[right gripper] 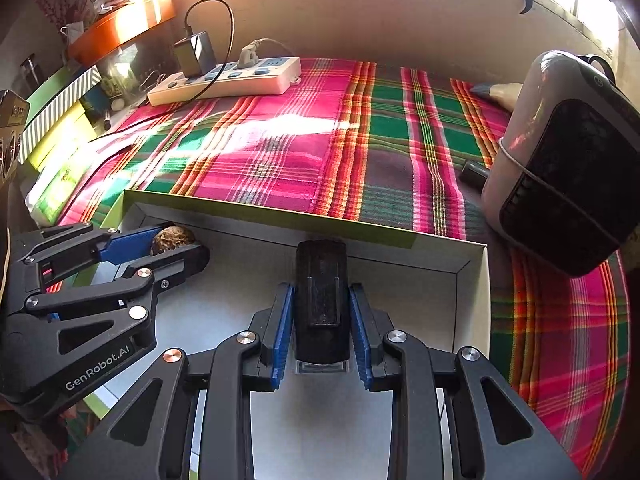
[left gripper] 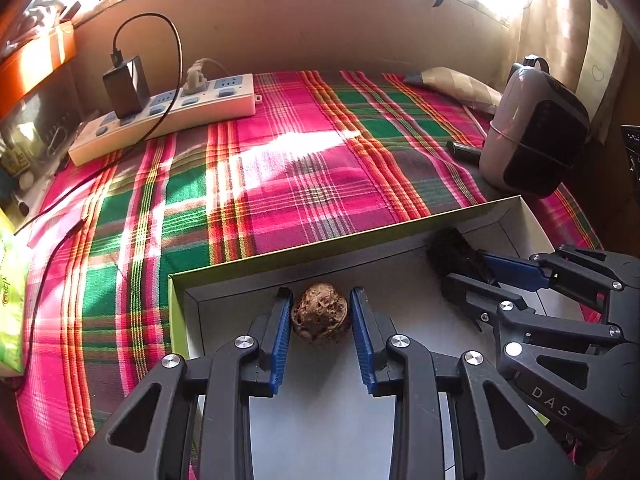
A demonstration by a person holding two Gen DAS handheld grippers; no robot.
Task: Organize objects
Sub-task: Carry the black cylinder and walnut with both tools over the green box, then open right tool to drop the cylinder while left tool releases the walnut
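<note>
While both fingers hover inside the box point(left gripper: 508, 216), the left gripper point(left gripper: 320, 320) brackets a walnut point(left gripper: 319, 314), seemingly touching; the right gripper point(right gripper: 322, 320) clamps a black clip point(right gripper: 321, 300), which could snag on release.

The left gripper point(left gripper: 320, 316) reaches up from the bottom centre of its own wrist view, its blue-padded fingers point(left gripper: 280, 344) slightly parted on either side of a small brown wrinkled nut point(left gripper: 320, 318), a thin gap visible on the right side. The right gripper point(right gripper: 322, 328) rises from the bottom centre of its view, blue pads pressed against the flanks of a black oblong object point(right gripper: 322, 304). Each gripper also appears angled at the lower edge of the other's view.
</note>
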